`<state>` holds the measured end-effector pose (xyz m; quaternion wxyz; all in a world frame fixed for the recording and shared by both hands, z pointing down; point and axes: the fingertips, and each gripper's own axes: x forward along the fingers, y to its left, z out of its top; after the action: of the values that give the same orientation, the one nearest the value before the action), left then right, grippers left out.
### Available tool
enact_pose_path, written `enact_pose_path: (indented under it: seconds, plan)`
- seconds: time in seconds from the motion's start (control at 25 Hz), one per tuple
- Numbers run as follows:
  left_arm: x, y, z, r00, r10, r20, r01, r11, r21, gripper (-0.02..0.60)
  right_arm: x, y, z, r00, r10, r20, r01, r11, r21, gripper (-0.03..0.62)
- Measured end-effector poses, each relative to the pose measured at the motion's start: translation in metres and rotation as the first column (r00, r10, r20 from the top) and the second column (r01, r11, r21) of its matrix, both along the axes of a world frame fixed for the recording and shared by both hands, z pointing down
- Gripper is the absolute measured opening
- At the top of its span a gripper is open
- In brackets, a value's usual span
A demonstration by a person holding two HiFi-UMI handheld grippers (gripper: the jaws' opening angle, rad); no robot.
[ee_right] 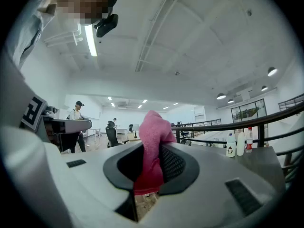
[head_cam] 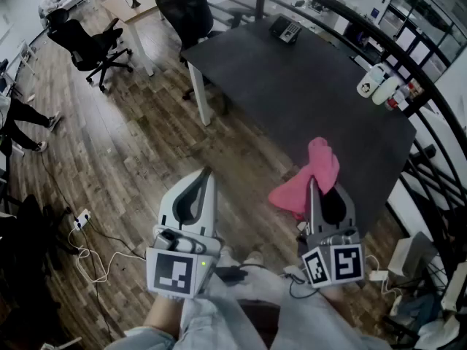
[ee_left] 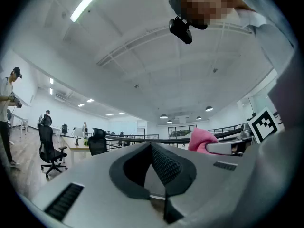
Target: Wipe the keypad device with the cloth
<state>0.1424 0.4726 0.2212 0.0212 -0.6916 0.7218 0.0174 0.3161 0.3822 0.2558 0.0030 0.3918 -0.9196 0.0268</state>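
The keypad device shows too small for its keys to be made out.

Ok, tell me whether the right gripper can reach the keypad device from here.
Probably not yet: the right gripper, shut on the cloth, hangs by the near edge of the table; the keypad device sits at its far end. Nothing stands between.

Soft cloth, smooth plastic
The pink cloth looks soft and fuzzy. The left gripper and right gripper are smooth grey plastic. The table is dark and matt; the floor is wood.
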Motion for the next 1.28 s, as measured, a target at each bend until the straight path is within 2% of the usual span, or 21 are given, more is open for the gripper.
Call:
enact_pose_path:
  seconds: [0.68, 1.28]
  plan:
    - [0.004, -0.007, -0.003, 1.000, 0.021, 0.004, -0.021, 1.000, 0.002, 0.002, 0.008, -0.005, 0.001, 1.000, 0.029, 0.007, -0.029, 0.999, -0.017, 0.077]
    - [-0.030, -0.001, -0.007, 0.998, 0.056, 0.019, -0.057, 0.998, 0.033, 0.002, -0.017, 0.004, -0.003, 0.997, 0.079, 0.023, -0.079, 0.997, 0.003, 0.077]
